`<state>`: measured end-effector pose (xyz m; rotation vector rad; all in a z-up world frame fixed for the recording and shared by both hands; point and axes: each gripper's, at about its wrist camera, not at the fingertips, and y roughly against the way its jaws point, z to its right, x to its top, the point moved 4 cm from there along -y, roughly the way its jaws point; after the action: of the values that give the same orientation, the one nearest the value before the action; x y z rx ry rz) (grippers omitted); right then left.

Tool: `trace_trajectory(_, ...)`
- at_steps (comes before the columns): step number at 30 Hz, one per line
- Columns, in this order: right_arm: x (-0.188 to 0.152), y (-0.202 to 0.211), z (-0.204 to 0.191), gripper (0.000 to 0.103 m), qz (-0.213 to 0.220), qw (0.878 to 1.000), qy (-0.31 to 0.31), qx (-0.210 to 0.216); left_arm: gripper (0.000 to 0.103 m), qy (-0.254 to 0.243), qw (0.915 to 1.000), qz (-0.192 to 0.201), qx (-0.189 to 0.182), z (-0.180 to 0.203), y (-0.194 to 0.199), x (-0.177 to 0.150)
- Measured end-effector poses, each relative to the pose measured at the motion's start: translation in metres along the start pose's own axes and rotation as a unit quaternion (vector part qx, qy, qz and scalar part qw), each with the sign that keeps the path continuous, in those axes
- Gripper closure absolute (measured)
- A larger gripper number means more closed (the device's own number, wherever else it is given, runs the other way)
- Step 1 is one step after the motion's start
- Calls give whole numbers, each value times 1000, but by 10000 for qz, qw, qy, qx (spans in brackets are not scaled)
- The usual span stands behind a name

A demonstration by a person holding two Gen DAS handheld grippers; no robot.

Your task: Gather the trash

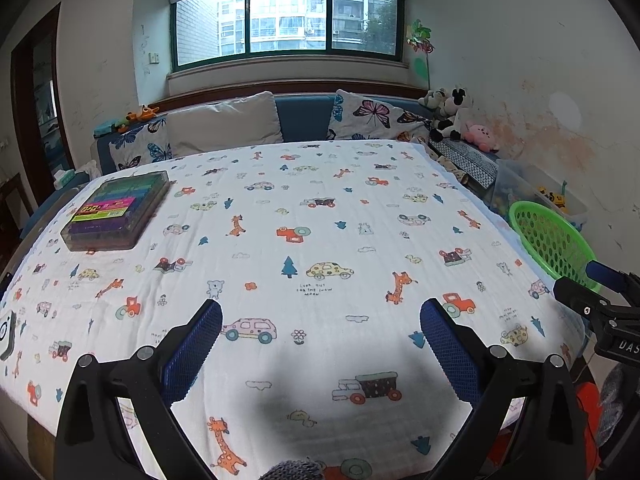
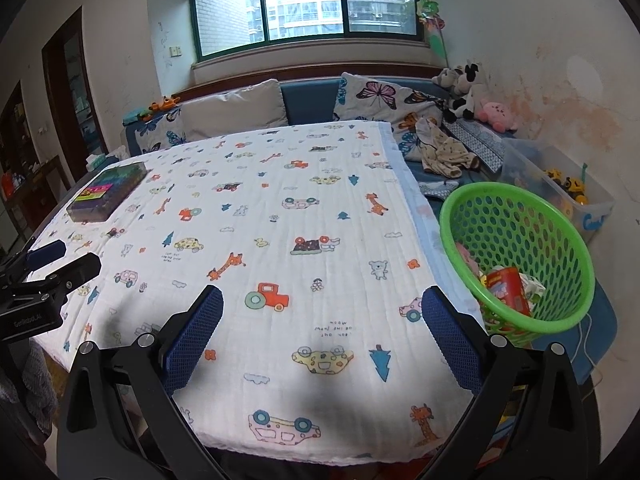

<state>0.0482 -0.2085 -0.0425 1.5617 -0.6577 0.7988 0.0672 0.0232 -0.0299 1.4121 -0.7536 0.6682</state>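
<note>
Soft daylight came from the far window [image 1: 287, 20]. A dim shadow lay on the near surface [image 2: 304, 392]. Fisheye edges curved, corners black.

A table [image 2: 48, 236] is covered by a white cloth [image 2: 280, 240] printed with cars, giraffes and trees. A clear box [image 2: 106, 192] of coloured pens lies on its far left corner.

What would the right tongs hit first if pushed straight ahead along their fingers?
Probably only the printed cloth on the table: the open right tongs point across bare cloth. The green basket sits off to the right, likely outside that line.
</note>
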Motion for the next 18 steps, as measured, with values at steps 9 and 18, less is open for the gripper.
trace_trajectory(9, -1, 1, 0, 4, 16, 10000, -7, -25, 7, 4, 10000, 13, -18, 0, 4, -3)
trace_trajectory(18, -2, 1, 0, 4, 14, 10000, -6, -12, 7, 19, 10000, 2, -14, 2, 4, -3)
